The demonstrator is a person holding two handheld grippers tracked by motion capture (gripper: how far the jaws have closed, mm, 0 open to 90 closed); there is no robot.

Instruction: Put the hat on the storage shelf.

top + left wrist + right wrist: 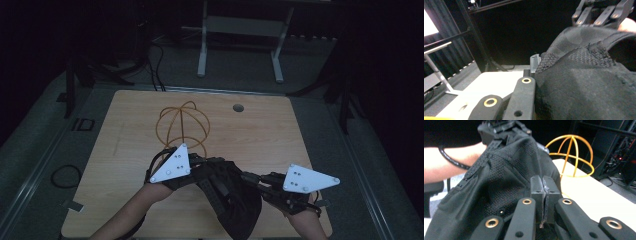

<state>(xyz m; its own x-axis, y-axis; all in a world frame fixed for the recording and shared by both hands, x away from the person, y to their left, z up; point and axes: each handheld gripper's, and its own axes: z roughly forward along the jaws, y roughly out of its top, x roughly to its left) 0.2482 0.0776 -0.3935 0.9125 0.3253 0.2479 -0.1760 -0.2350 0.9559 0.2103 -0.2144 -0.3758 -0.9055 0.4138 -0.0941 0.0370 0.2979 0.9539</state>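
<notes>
In the high view, low and centre of the frame, my left hand-held gripper (207,167) and right hand-held gripper (250,178) hold a limp black fabric bag (235,200) over the counter (280,130). In the left gripper view the cloth bunches at right, my jaws seemingly clamped on its edge. In the right gripper view my jaws pinch a thin fold at centre; it looks light, soft and floppy, so hems are the best hold.

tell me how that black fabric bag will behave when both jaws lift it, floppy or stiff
Probably floppy: the black bag sags and folds between the left gripper and the right gripper. Its mesh weave looks grippy rather than slippery. Likely light, since thin pinches of cloth seem to hold it up.
</notes>
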